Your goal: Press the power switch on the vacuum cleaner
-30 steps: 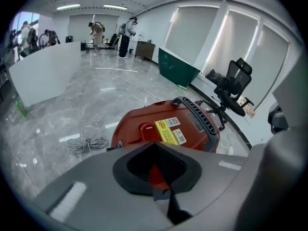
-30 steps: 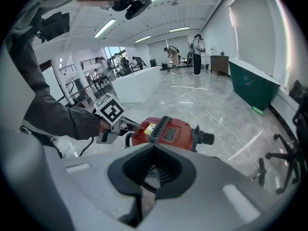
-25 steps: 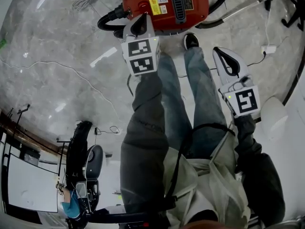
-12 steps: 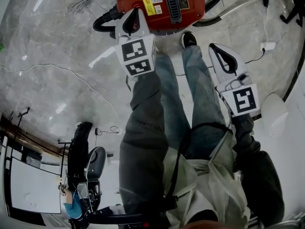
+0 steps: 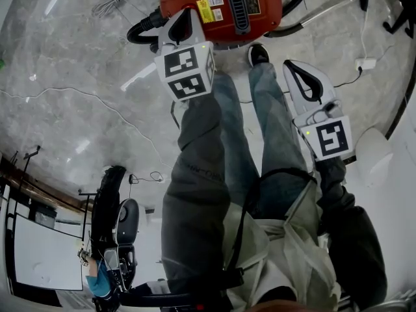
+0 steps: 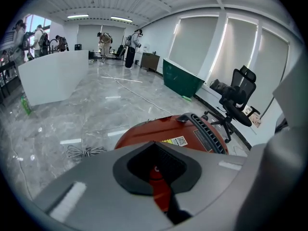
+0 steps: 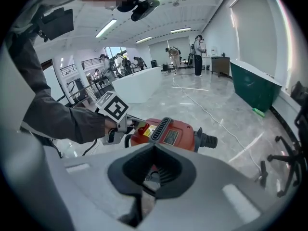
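Shut left claw (image 5: pixel 186 18) at the red vacuum (image 5: pixel 266 5).
Only the right gripper view shows its tip just beside the vacuum's end. The right claw (image 5: pixel 294 67), shut and empty, is well apart.

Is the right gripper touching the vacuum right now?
No, the right gripper hangs beside the person's leg, clear of the vacuum.
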`<state>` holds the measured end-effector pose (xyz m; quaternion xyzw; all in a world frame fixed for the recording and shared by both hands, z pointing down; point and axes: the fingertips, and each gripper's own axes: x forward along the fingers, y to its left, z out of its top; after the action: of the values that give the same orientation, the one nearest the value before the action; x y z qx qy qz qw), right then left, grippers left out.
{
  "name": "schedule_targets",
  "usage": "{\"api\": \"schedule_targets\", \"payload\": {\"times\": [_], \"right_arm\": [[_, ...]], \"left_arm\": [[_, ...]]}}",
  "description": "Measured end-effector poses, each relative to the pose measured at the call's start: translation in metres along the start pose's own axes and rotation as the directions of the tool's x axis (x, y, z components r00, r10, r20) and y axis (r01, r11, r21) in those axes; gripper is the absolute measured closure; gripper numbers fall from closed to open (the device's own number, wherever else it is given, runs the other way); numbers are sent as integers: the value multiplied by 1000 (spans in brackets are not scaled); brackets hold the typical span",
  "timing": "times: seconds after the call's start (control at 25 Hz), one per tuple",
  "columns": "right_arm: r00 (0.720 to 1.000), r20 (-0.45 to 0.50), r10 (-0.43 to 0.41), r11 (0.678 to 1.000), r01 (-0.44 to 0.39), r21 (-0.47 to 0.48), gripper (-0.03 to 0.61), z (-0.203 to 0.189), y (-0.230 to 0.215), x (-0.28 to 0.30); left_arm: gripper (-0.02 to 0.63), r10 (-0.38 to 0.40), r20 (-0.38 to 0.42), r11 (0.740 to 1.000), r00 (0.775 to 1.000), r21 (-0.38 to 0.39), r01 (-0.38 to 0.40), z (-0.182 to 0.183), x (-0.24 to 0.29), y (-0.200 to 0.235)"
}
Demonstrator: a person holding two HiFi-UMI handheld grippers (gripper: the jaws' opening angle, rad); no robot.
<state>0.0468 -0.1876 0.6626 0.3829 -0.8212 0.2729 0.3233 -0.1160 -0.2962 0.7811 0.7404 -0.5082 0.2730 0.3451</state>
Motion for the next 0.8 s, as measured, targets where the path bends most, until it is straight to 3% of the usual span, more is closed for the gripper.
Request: {"api": "schedule_targets", "payload": {"times": [0.2,0.32,0.44,0.64,0.8], "right_arm": [[1000,3,7,1000,-7,-16,580,0,6,3],[1000,-23,-3,1000,2,-26,580,-4,5,9],[999,-40,-5,1000,5,7,580,-8,-1,27],[999,-26,40,996,-37,85,580,-1,-8,53],[996,-41,77,995,-74,67,580,10,0,61]], "left_arm": [[611,-29,-34,1000,999,11,29,3,10,2],[611,-27,-12,1000,1000,7,27,4,10,2],[611,-20,21,1000,1000,-15,21,0,5,2],[611,-21,12,999,1000,32,20,-15,-18,-16],[611,-23,19,999,1000,-35,24,-26,-61,-26]]}}
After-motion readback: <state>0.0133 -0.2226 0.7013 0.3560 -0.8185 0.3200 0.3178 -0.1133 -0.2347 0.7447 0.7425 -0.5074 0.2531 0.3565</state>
